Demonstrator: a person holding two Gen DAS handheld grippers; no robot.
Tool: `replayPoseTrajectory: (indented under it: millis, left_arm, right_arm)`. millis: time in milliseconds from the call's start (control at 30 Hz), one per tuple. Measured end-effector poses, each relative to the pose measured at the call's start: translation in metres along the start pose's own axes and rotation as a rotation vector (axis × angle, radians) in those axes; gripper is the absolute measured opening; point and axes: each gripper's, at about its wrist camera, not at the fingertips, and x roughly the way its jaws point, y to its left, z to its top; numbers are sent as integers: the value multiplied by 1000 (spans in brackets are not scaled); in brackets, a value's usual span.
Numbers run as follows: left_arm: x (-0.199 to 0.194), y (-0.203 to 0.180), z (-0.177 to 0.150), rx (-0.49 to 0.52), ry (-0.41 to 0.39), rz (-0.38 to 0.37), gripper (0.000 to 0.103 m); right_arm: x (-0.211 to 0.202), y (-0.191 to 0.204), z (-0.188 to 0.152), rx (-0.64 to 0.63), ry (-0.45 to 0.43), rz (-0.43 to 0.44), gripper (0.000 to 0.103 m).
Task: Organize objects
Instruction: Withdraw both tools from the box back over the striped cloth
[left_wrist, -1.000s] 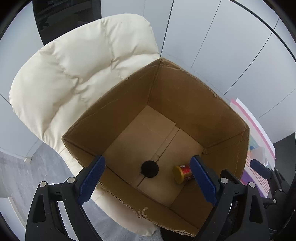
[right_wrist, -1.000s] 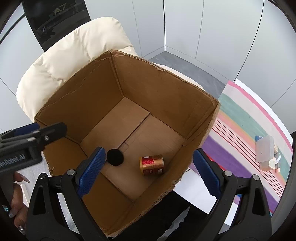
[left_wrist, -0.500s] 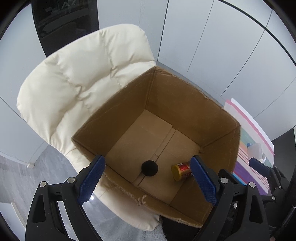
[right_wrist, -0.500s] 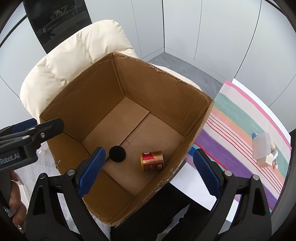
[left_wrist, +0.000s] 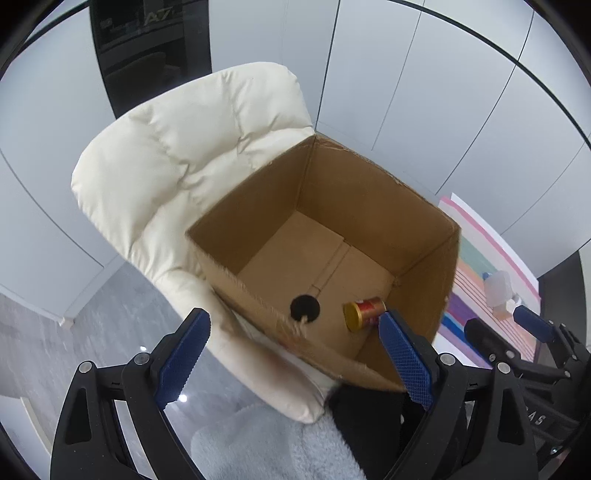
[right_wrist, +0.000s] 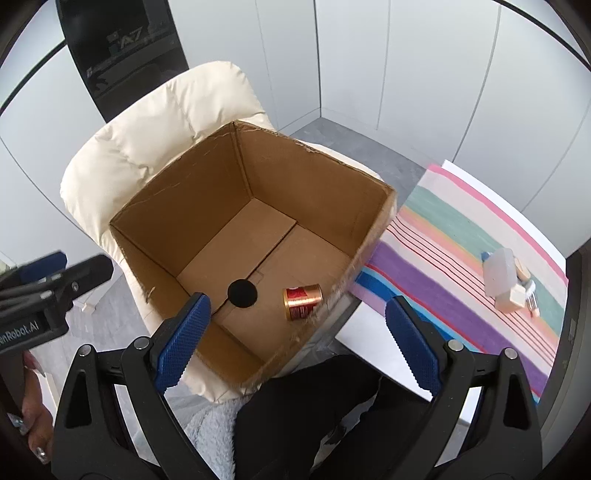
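Pale panelled walls and a grey floor surround a padded cream chair (right_wrist: 155, 155), and on its seat stands an open brown cardboard box (right_wrist: 192, 192). To the right a striped cloth (right_wrist: 461, 266) holds a clear plastic bottle (right_wrist: 500, 273). Inside the box a gold-and-red can (right_wrist: 303, 302) lies on its side beside a black round object (right_wrist: 242, 293). Both tongs hang empty, spread apart: right gripper (right_wrist: 297, 345) is nearer the bottle; left gripper (left_wrist: 295, 354) reads "Robot.AI" (partly cut off).
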Motion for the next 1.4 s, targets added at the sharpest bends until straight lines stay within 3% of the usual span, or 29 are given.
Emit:
replayPoseTrajectory:
  millis: [100, 267, 500, 733, 1400]
  left_arm:
    - [-8, 1, -15, -5, 1, -12, 94]
    - [-17, -8, -39, 24, 15, 40, 94]
    - [-38, -19, -70, 49, 20, -1, 94]
    - [-57, -43, -71, 101, -30, -30, 94]
    - [-53, -128, -86, 268, 1, -129, 94]
  right_arm:
    - [-14, -1, -11, 5, 3, 2, 97]
    - [-34, -4, -32, 1, -3, -15, 97]
    - [-54, -14, -73, 33, 31, -12, 97]
    - [-73, -22, -91, 43, 25, -17, 97]
    - [-115, -94, -123, 207, -27, -107, 97]
